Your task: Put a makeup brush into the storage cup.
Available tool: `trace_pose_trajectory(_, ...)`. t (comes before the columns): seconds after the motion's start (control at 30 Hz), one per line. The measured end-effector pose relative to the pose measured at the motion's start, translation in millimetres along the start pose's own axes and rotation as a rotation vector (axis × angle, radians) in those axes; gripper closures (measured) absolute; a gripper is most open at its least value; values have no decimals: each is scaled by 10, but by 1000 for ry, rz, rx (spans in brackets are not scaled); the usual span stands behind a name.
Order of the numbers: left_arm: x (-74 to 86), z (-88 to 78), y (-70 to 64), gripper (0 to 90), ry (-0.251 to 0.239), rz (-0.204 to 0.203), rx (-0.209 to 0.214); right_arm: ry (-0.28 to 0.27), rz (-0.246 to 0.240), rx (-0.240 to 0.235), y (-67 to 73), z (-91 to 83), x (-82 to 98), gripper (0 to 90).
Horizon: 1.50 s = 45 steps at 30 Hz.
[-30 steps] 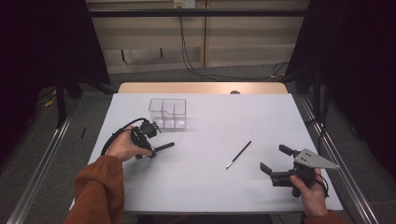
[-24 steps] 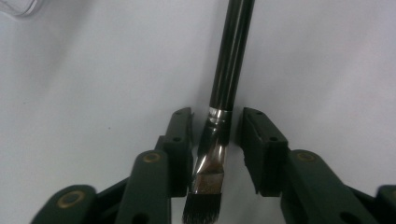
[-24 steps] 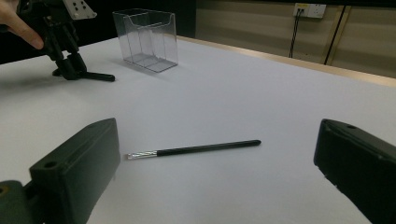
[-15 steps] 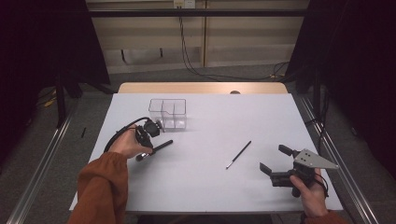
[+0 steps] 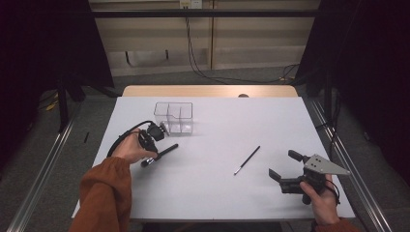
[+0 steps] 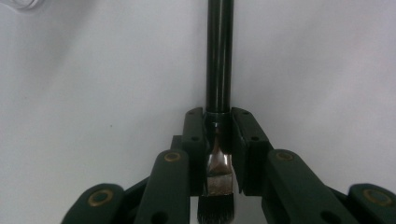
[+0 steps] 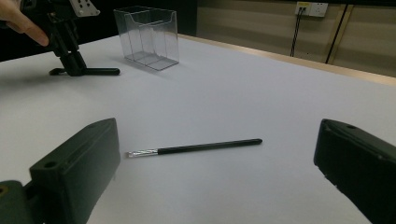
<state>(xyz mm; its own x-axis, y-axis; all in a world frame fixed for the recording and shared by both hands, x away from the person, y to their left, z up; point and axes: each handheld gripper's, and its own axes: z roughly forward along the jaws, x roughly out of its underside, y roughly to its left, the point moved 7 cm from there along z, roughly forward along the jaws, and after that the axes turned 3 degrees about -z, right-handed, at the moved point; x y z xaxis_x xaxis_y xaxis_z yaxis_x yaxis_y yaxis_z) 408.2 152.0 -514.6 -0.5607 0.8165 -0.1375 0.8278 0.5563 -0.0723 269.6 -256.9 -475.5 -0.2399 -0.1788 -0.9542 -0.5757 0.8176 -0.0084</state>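
Observation:
A thick black brush (image 5: 167, 151) lies on the white table (image 5: 217, 193), left of centre. My left gripper (image 5: 151, 155) points down on its bristle end. Its jaws have just been closing, and the pads (image 6: 196, 135) now press on the silver ferrule of the brush (image 6: 219, 56), whose handle runs straight away from them. A thin black brush (image 5: 247, 160) with a silver ferrule lies flat at centre right. My right gripper (image 5: 283, 164) stands open near the front right. The thin brush (image 7: 205, 147) lies a little beyond its wide-apart jaws, untouched.
A clear plastic box with dividers (image 5: 174, 117) stands upright just behind the left gripper, seen too as the clear box (image 7: 147, 37) at the far left. A wooden strip (image 5: 208, 91) borders the table's far edge, with cables on the floor behind.
The left forearm has shifted slightly while the left gripper stays on the thick brush's bristle end. The right hand and both brushes have not moved.

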Motion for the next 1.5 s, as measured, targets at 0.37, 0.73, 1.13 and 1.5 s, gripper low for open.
trace_pose_trajectory(0.37, 19, -19, 6, 769, -39, -28, 14, -1, 5, 2, -6, -3, -1, 0)
trace_pose_trajectory(0.73, 46, -103, 54, 769, -116, -65, 42, 0, 5, 3, -7, -2, -1, 0)
trace_pose_trajectory(1.13, 53, -262, 29, 769, -268, -109, 79, -1, 6, 5, -10, -4, -1, 0)
trace_pose_trajectory(1.5, 92, -398, 24, 769, -447, -155, 74, -1, 5, 5, -9, -2, -1, 0)
